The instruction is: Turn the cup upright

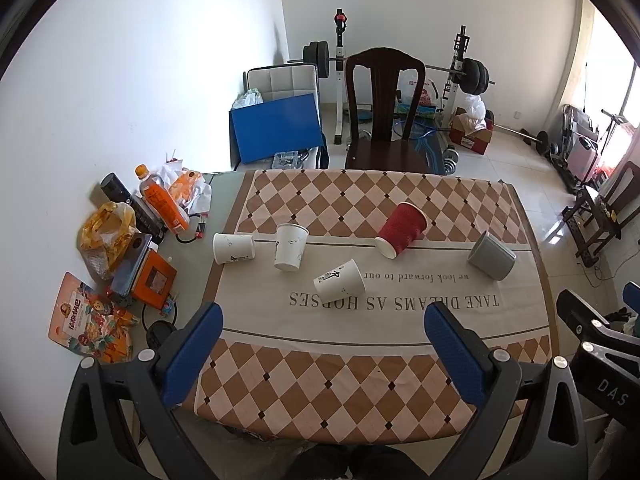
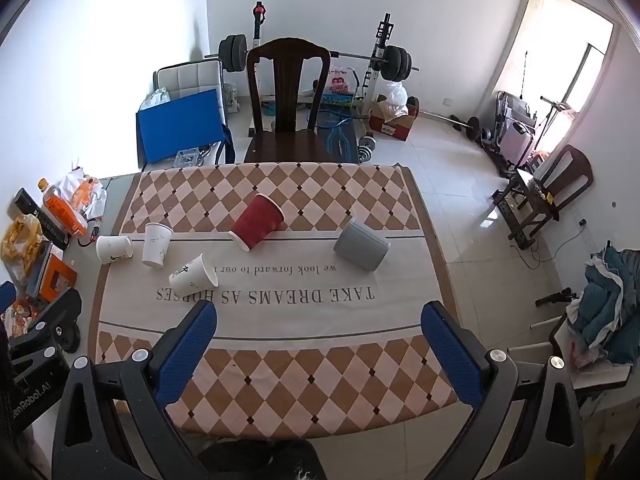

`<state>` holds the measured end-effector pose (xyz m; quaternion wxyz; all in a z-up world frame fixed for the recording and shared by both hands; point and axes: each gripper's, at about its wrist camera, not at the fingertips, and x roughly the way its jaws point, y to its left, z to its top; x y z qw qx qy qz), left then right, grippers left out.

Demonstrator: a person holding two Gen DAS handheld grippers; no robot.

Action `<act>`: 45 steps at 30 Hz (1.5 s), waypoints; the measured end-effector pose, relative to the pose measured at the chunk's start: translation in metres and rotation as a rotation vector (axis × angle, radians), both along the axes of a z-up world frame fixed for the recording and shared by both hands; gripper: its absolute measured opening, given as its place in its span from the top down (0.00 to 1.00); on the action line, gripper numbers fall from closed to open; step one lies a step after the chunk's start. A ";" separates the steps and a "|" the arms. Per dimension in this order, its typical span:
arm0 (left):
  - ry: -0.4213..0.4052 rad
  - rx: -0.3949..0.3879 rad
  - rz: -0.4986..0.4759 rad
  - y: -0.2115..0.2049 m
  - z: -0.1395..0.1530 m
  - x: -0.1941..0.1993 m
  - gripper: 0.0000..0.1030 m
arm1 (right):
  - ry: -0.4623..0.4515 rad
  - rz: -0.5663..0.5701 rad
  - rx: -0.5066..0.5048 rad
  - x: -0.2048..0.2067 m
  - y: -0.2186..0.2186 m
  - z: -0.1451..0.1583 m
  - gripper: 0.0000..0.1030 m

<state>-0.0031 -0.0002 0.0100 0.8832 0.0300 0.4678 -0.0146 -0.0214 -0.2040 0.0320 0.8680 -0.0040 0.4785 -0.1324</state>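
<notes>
Several cups lie on their sides on the checkered tablecloth [image 1: 360, 380]. A red ribbed cup [image 1: 402, 230] [image 2: 258, 222] lies mid-table. A grey cup [image 1: 492, 256] [image 2: 362, 250] lies to its right. Three white paper cups lie to the left: one far left [image 1: 234, 248] [image 2: 114, 249], one beside it [image 1: 291, 247] [image 2: 156, 245], one nearer me [image 1: 340, 283] [image 2: 193, 273]. My left gripper [image 1: 322, 320] is open and empty above the near table edge. My right gripper [image 2: 318, 320] is open and empty, also at the near edge.
Clutter sits on the table's left side: an orange bottle [image 1: 162, 200], a yellow bag [image 1: 106, 236], snack packets [image 1: 94, 320] and a dark can [image 1: 120, 192]. A dark wooden chair [image 1: 384, 120] stands beyond the far edge. Weights and a rack stand behind.
</notes>
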 end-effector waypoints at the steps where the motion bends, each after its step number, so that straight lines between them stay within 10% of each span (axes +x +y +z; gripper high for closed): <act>1: 0.000 -0.002 -0.001 0.000 0.000 0.000 0.00 | -0.001 0.000 -0.001 0.000 0.000 0.000 0.00; 45: -0.003 -0.004 -0.005 -0.001 0.003 -0.005 0.00 | -0.009 0.001 0.006 -0.002 -0.002 0.001 0.00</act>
